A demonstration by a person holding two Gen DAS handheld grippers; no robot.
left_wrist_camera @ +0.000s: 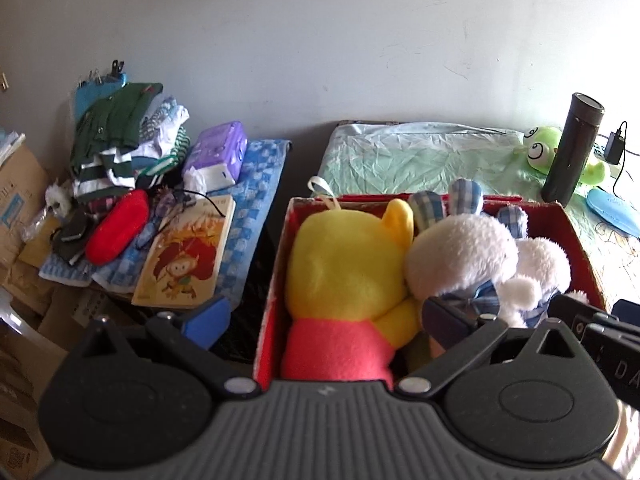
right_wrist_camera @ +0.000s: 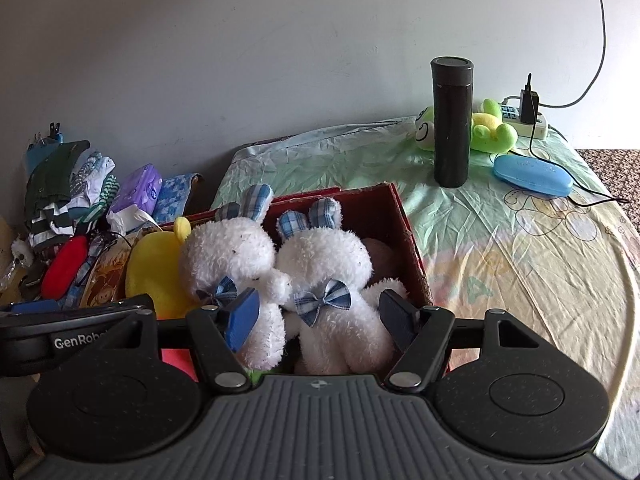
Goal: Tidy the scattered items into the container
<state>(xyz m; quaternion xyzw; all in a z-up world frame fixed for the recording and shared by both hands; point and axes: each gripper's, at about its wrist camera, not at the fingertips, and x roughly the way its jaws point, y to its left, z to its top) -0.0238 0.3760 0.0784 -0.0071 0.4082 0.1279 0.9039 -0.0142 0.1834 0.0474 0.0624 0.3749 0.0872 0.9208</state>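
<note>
A red cardboard box (left_wrist_camera: 560, 232) (right_wrist_camera: 380, 216) stands on the bed and holds a yellow bear plush (left_wrist_camera: 348, 264) (right_wrist_camera: 152, 268) with a pink shirt. Beside the bear in the box sit two white rabbit plushes (right_wrist_camera: 228, 256) (right_wrist_camera: 324, 256) with blue checked ears and bows. My left gripper (left_wrist_camera: 326, 320) hovers open over the box's near end, with the bear below its wide jaws. My right gripper (right_wrist_camera: 320, 320) stands open at the box's right half. The right rabbit lies between its fingers, and the pads do not visibly press on it.
A green frog plush (right_wrist_camera: 490, 132), a black flask (right_wrist_camera: 452, 120), a blue glasses case (right_wrist_camera: 532, 176) and a power strip (right_wrist_camera: 524, 120) with cables lie at the bed's far right. A side stand to the left bears a clothes pile (left_wrist_camera: 120, 136), tissue pack (left_wrist_camera: 218, 152), red pouch (left_wrist_camera: 118, 228) and book (left_wrist_camera: 188, 256).
</note>
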